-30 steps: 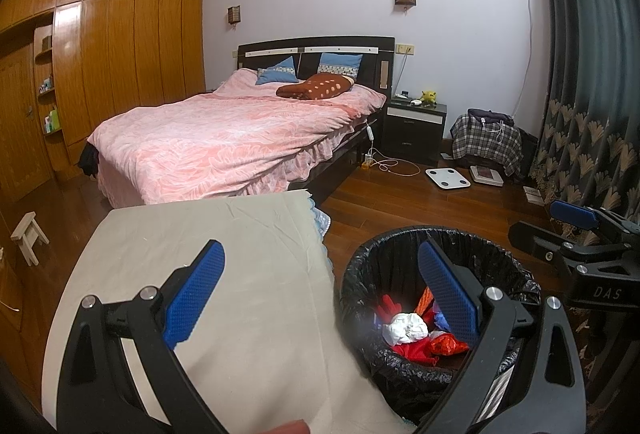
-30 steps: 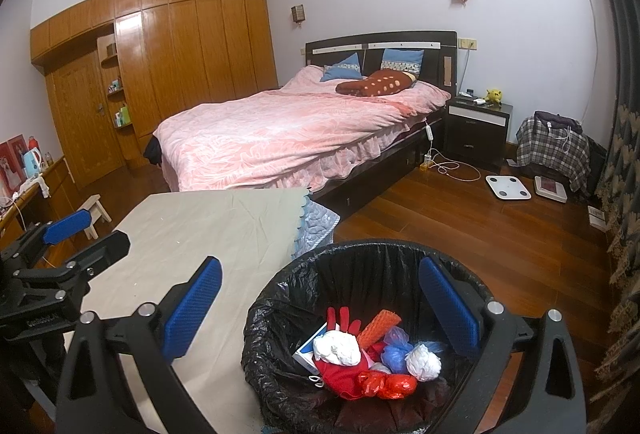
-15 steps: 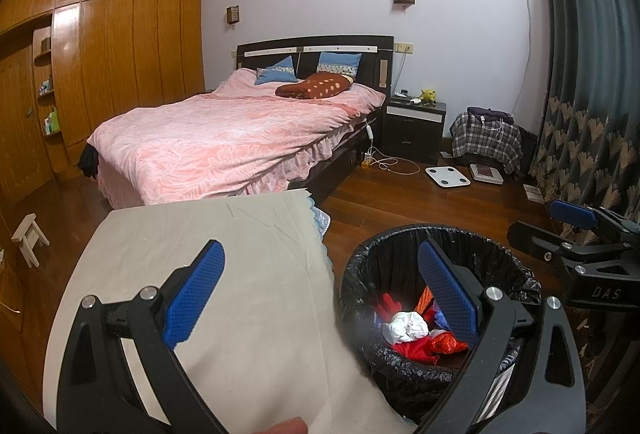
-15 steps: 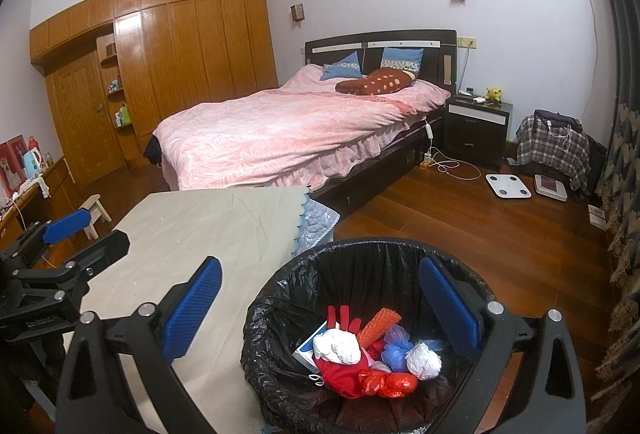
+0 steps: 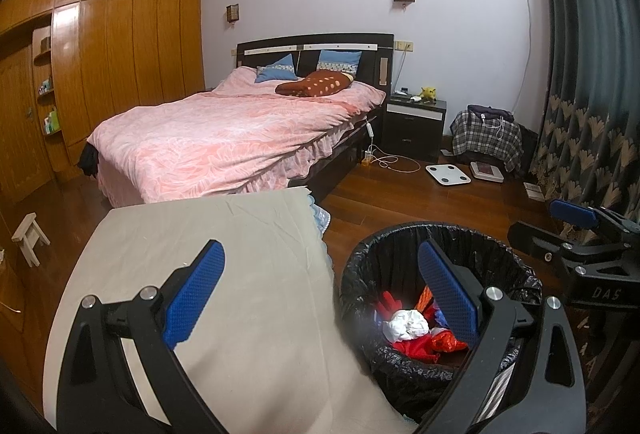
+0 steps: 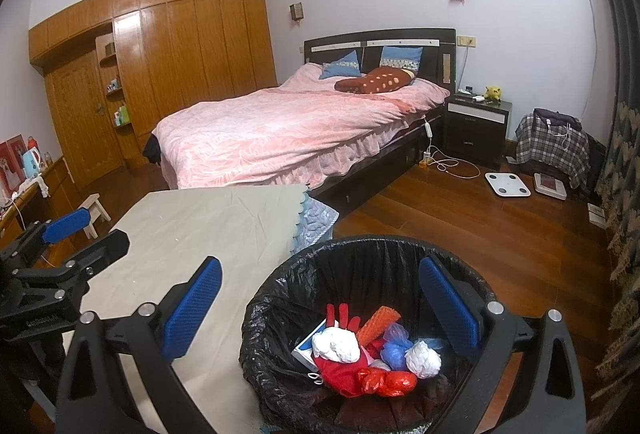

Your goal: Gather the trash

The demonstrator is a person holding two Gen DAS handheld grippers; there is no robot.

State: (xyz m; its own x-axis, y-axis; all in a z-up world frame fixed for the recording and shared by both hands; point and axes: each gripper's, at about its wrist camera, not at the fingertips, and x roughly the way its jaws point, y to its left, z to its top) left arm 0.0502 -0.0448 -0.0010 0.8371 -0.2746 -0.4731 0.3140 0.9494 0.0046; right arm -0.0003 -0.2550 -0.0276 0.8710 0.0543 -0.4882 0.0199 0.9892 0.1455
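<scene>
The round trash bin (image 6: 360, 334), lined with crinkled glossy black plastic, stood on the wood floor just beside the beige-clothed table (image 5: 224, 274), holding crumpled white paper (image 6: 335, 344), a red glove (image 6: 340, 318) and knotted blue bags (image 6: 394, 348). The left gripper (image 5: 320, 294) and the right gripper (image 6: 320, 304) hung spread wide with nothing between their textured blue pads, the right one above the bin. Nothing had shifted since a second earlier; the pink-quilted bed (image 6: 288, 130) lay beyond

Your table (image 6: 192, 234) sits left of the bin (image 6: 280, 298), touching it; trash (image 6: 360, 358) inside bin; bed (image 6: 288, 130) behind table, nightstand (image 6: 476, 126) to its right.
</scene>
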